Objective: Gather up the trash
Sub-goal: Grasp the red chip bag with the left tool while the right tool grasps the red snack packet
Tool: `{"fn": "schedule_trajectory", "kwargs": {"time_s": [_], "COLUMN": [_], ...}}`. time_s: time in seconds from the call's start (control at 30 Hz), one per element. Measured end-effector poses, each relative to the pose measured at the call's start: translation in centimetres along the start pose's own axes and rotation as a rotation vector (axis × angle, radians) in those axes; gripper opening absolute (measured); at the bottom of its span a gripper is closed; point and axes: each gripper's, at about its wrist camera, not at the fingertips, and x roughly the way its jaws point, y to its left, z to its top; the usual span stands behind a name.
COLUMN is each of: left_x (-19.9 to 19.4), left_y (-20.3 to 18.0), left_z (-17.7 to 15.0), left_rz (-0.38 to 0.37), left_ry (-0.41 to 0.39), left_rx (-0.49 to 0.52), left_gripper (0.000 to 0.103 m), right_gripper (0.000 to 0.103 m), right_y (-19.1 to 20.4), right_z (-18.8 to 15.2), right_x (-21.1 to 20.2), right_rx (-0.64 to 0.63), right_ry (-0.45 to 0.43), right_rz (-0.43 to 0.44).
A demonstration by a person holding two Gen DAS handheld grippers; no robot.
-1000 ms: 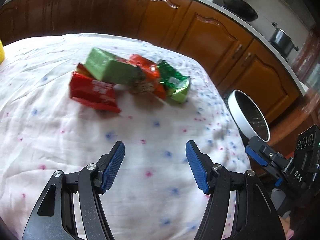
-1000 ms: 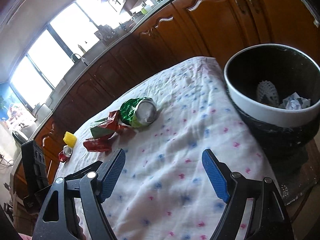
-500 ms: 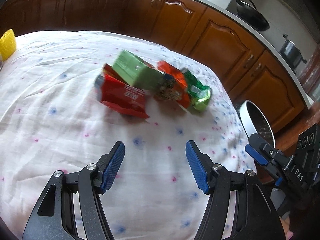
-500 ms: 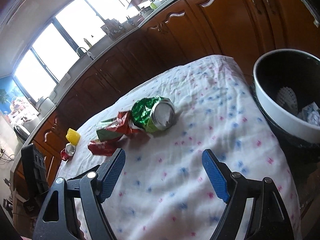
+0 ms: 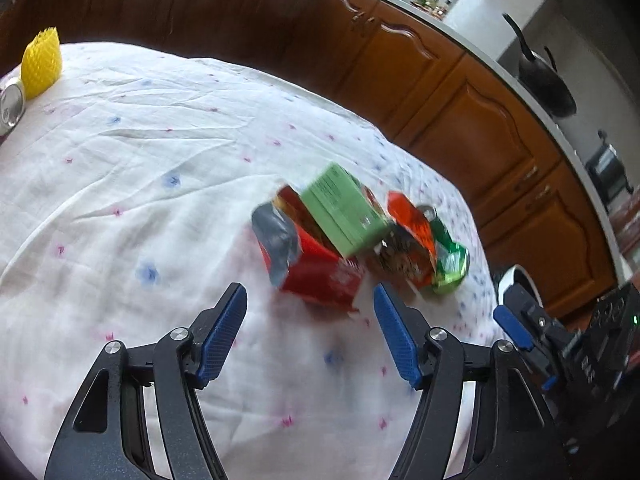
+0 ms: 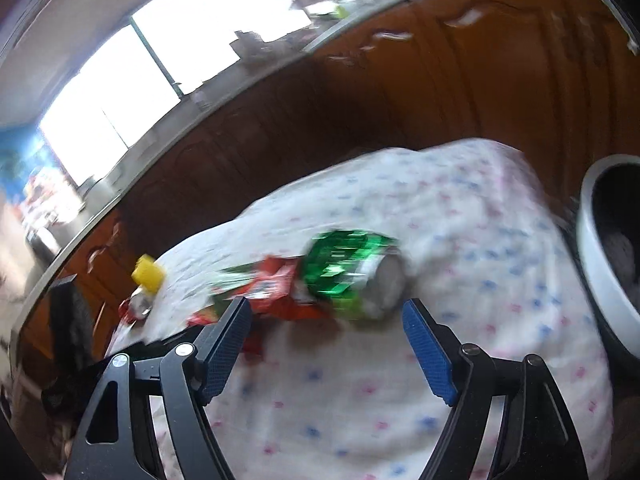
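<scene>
i've swung both tools closer: left gripper (image 5: 310,322) gapes wide at the red wrapper (image 5: 316,276), right gripper (image 6: 326,338) wide at the green can (image 6: 350,276) mid-table; grabs are next, bin (image 6: 600,268) close by.

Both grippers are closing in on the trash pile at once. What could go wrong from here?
1. The left gripper and right gripper come at the same pile from opposite sides, so they may collide.
2. The green can lies on its side near the bin-side table edge; a nudge could roll it off.
3. The green box leans on the red wrapper; pulling the wrapper may topple it.
</scene>
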Motion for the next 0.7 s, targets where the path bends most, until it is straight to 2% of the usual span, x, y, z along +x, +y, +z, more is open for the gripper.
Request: {"fn": "schedule_trajectory", "kwargs": {"time_s": [0.03, 0.17, 0.33, 0.43, 0.47, 0.5, 0.53, 0.7], "left_x": [0.0, 0.8, 1.7, 2.0, 2.1, 2.2, 2.1, 1.6], "left_y": [0.3, 1.2, 1.4, 1.3, 1.2, 1.1, 0.9, -0.1], "left_z": [0.3, 1.3, 2.0, 2.1, 2.0, 1.9, 1.9, 1.3], "left_rz": [0.000, -0.013, -0.033, -0.059, -0.070, -0.075, -0.080, -0.090], "left_ry": [-0.005, 0.007, 0.022, 0.037, 0.044, 0.048, 0.048, 0.043], "left_rx": [-0.010, -0.027, 0.007, 0.034, 0.045, 0.053, 0.066, 0.116], "left_gripper": [0.067, 0.067, 0.064, 0.046, 0.035, 0.030, 0.025, 0.018], "right_gripper": [0.074, 0.051, 0.047, 0.046, 0.041, 0.031, 0.028, 0.021], "right_y": [0.7, 2.2, 3.9, 5.1, 5.1, 5.1, 5.1, 4.0], "right_z": [0.0, -0.1, 0.0, -0.1, -0.2, -0.3, -0.3, -0.3], "right_x": [0.5, 2.7, 4.9, 6.3, 6.6, 6.9, 7.2, 5.1], "right_rx": [-0.030, -0.103, -0.200, -0.280, -0.296, -0.307, -0.309, -0.267], "right_ry": [0.012, 0.064, 0.089, 0.102, 0.107, 0.113, 0.120, 0.088], "right_rz": [0.007, 0.028, 0.024, -0.019, -0.029, -0.040, -0.047, -0.038]}}
